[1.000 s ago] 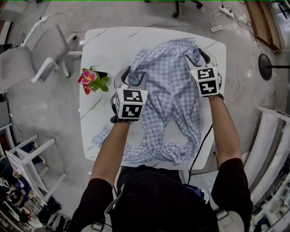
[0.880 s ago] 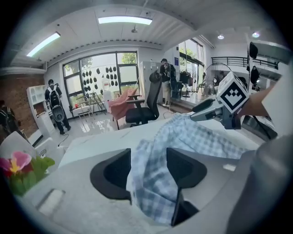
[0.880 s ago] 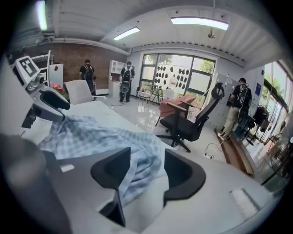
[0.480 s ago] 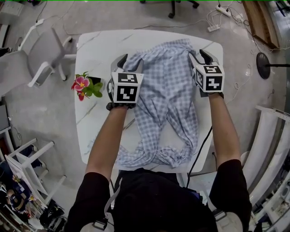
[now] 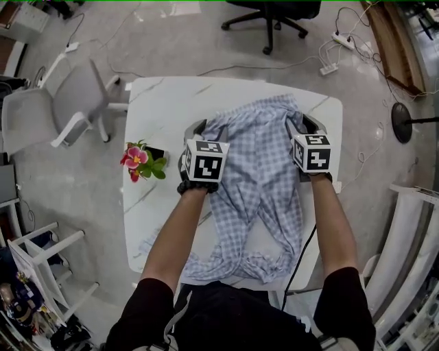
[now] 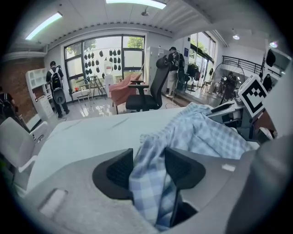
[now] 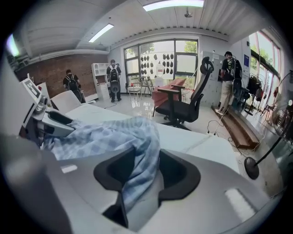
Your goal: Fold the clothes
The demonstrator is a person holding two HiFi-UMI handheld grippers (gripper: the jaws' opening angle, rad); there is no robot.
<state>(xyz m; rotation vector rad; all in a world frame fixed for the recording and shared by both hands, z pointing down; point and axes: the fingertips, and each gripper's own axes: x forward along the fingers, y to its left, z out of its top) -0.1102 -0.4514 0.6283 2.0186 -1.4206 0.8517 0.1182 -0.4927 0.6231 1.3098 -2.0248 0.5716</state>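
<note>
- Trousers (image 5: pixel 257 178), blue-and-white checked: lay spread on white table (image 5: pixel 164 96), with waistband at far end and both legs running to near edge and draping over it.
- Left gripper (image 6: pixel 149 168): pinched far-left corner of waistband, with jaws just drawn closer and a fold of checked cloth squeezed between both pads.
- Right gripper (image 7: pixel 145 171): pinched far-right corner of waistband, with jaws just narrowed on cloth bunched between pads; cloth trailed away leftward across table.
- Waistband corners: stood raised off table at both grippers, with cloth sagging between them.
- Potted flower (image 5: pixel 142 160), pink with green leaves: stood at left edge of table, apart from cloth.
- Grey chair (image 5: pixel 62 103): stood on floor to left of table.
- Black office chair (image 5: pixel 271 14): stood beyond far edge of table.
</note>
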